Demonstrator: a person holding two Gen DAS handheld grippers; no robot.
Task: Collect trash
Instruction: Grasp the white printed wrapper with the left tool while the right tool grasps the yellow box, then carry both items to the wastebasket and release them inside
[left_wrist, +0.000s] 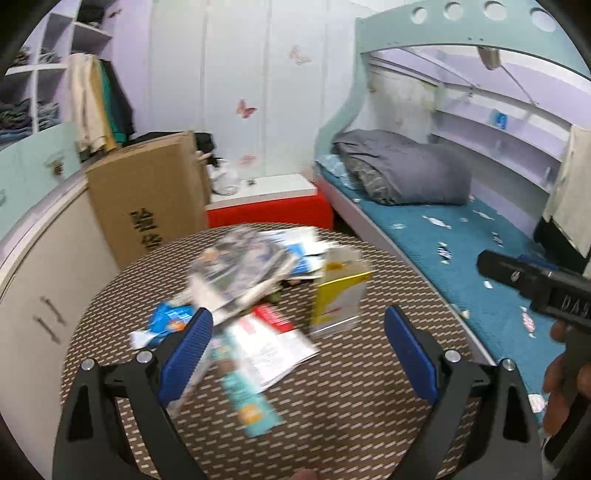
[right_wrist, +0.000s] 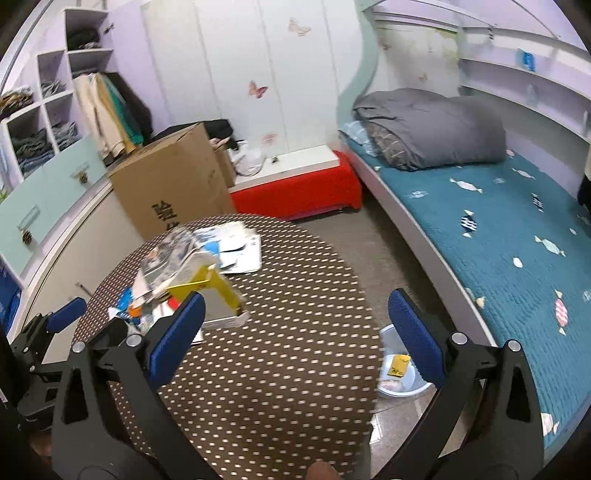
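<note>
Where legible, cardboard box (right_wrist: 173, 181) characters "验收".

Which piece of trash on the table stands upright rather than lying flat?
The yellow carton: it stands on end, while the surrounding papers and wrappers lie flat.

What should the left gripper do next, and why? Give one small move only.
Probably lower the left gripper onto the teal wrapper lying flat between its open fingers and close on it. Both grippers are open and hold nothing, the round table is strewn with paper trash, and this wrapper is the nearest piece. The bin beside the table waits by the right gripper.
</note>
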